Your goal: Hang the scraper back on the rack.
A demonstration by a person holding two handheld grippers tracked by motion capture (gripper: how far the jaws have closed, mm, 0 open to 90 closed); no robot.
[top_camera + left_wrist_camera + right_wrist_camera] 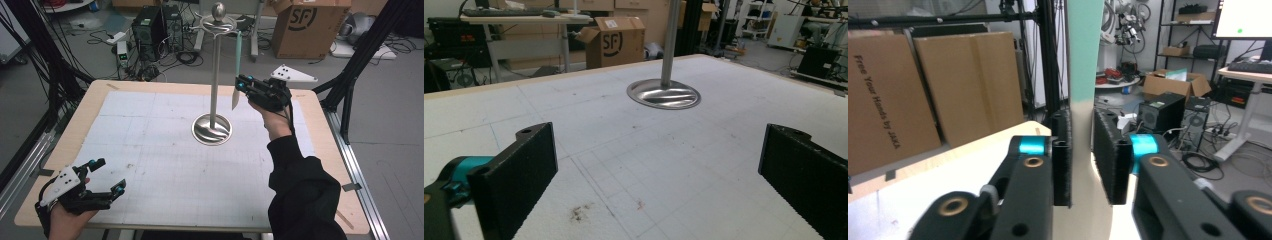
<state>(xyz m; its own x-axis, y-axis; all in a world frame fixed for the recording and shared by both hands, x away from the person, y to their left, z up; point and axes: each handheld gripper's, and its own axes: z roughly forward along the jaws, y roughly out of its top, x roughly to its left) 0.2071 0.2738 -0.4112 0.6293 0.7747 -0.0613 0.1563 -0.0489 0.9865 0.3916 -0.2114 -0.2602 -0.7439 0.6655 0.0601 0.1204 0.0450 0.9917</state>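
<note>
Jaws of the right gripper (pixel 243 85) squeeze the pale lower part of a long, thin, light spatula (pixel 237 65) hanging from the stand (pixel 215 75), while the left gripper (pixel 111 176) rests wide open, holding nothing.

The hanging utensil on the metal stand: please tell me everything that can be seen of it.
The utensil is long and slim, with a mint-green handle above and a cream, pointed lower blade; it looks like silicone or plastic. It hangs upright from the ring at the top of the metal stand, off the table. The right claw is shut on its lower part, near where green meets cream, one pad on each side. Its hanging end is too small to make out.
</note>
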